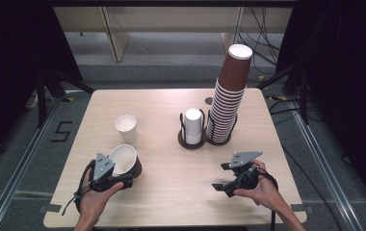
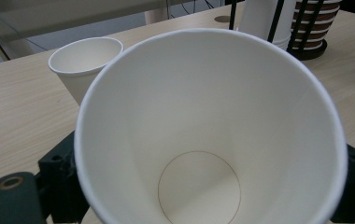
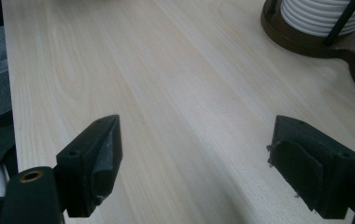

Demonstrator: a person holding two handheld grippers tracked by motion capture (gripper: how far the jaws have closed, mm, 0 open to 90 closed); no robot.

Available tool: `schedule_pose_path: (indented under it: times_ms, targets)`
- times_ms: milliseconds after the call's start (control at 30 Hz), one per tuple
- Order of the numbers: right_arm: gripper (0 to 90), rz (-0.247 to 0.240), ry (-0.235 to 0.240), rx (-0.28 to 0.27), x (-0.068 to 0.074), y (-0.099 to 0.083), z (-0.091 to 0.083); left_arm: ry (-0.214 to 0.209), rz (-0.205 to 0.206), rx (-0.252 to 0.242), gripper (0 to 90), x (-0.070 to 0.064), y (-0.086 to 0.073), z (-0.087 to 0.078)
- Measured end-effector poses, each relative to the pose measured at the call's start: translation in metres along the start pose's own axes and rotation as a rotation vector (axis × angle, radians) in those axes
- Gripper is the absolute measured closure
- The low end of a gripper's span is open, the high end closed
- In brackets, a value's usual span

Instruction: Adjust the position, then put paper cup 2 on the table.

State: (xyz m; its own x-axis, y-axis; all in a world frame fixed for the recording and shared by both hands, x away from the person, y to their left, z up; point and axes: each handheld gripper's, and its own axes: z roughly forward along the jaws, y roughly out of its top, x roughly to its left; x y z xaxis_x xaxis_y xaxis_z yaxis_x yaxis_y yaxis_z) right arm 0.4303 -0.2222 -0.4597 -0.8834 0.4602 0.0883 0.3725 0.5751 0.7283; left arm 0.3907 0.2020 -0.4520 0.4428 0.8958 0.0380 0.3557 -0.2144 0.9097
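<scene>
A: Which cup do I have, and where is it relative to the cup holder?

B: My left gripper (image 1: 118, 174) has its jaws clamped on the brown cup (image 1: 125, 161), one jaw on each side of the cup's wall. The cup is tilted, its white inside facing up toward the high camera. It sits well to the left of the cup holder (image 1: 191, 140) and nearer to me, low over the desk (image 1: 171, 173). In the left gripper view the same cup's open mouth (image 2: 208, 130) faces the lens, with its round bottom visible.

A: What else lies near the holder?

B: A white cup (image 1: 126, 128) stands upright on the desk, left of the holder and just beyond the held cup; whether the two touch I cannot tell. In the holder itself stands a short stack of white cups (image 1: 193, 125), upside down. Its neighbouring ring, just to the right, carries a tall stack of brown cups (image 1: 229, 91), also upside down and leaning slightly.

A: And my right hand?

B: My right gripper (image 1: 222, 177) rests low, right of the holder and nearer to me. Its jaws are spread wide with bare desk between them, holding nothing (image 3: 194, 158).
</scene>
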Motion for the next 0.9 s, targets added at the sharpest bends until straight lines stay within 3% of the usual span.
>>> schedule_pose_path:
  times_ms: [167,467,900]
  targets:
    - [18.1,0.005,0.001,-0.001,0.000,0.000,-0.001,0.009,-0.024,0.012,11.3,0.004,0.001,0.004]
    - [18.1,0.015,0.000,-0.001,0.001,-0.002,-0.001,0.051,-0.029,0.061,11.3,0.015,0.005,0.017]
    - [18.0,0.025,-0.005,-0.004,-0.003,-0.007,-0.005,0.101,-0.054,0.105,11.3,0.039,0.012,0.028]
